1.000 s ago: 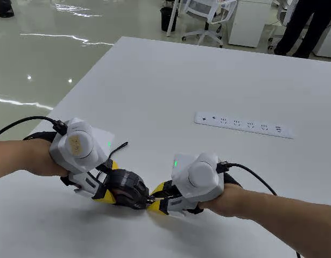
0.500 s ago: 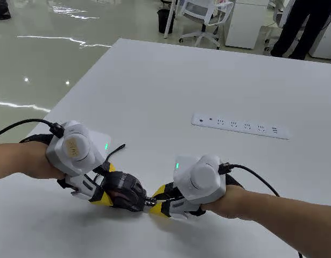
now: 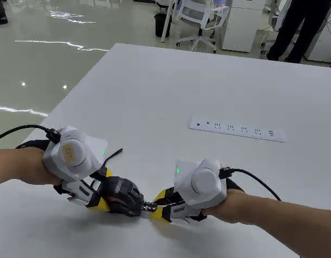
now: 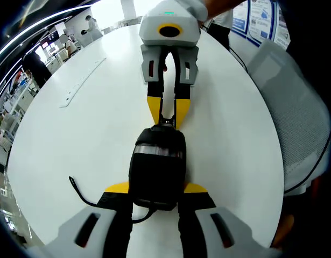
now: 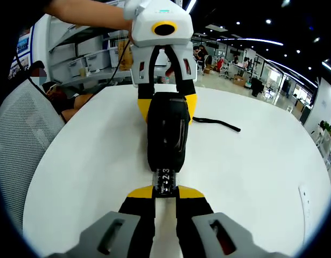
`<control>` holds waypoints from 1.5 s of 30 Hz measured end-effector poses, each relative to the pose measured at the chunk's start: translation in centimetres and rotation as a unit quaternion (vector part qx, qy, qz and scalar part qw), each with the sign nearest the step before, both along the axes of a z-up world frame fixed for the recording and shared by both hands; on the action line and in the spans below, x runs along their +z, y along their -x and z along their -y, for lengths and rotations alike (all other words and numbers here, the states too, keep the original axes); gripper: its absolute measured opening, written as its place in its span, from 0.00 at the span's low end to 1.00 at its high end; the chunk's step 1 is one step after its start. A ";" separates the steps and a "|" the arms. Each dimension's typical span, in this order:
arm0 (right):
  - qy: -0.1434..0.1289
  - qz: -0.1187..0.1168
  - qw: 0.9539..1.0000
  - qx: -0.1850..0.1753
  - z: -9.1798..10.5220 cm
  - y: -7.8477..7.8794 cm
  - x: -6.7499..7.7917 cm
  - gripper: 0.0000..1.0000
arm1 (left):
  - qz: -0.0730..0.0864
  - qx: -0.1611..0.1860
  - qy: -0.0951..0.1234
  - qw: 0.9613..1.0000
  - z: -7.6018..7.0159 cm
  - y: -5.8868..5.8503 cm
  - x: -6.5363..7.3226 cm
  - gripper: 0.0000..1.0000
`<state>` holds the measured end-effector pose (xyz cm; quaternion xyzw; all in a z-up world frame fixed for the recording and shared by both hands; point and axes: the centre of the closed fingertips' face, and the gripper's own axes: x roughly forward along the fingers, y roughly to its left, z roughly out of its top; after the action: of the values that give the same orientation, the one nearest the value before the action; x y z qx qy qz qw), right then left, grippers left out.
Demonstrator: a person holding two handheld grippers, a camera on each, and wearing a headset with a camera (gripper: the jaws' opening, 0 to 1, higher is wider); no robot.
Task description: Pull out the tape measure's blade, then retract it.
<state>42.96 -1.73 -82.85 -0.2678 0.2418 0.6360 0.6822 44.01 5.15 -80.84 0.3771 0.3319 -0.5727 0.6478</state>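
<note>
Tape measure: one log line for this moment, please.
left gripper: shut on tape measure | right gripper: shut on blade | blade: barely out

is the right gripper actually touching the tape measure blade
Touching. The right gripper view shows the right gripper with its yellow jaws closed on the numbered blade, just outside the tape measure case.

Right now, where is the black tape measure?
In the head view the tape measure sits at the table's near edge, clamped in the left tool; the right tool pinches its blade on its right.
</note>
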 end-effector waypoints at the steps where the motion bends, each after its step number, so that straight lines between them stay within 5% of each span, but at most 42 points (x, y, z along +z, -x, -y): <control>1: 0.000 0.000 1.000 0.000 0.0 0.0 0.0 0.13 | 0.000 0.000 0.000 1.000 0.0 0.0 0.0 0.27; 45: 0.005 -0.001 1.000 -0.001 1.4 0.1 0.1 0.13 | 0.000 0.000 -0.004 1.000 0.1 0.0 0.0 0.27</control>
<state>42.89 -3.15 -82.80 -0.2704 0.2459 0.6343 0.6812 43.97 5.07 -80.80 0.3796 0.3341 -0.5711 0.6466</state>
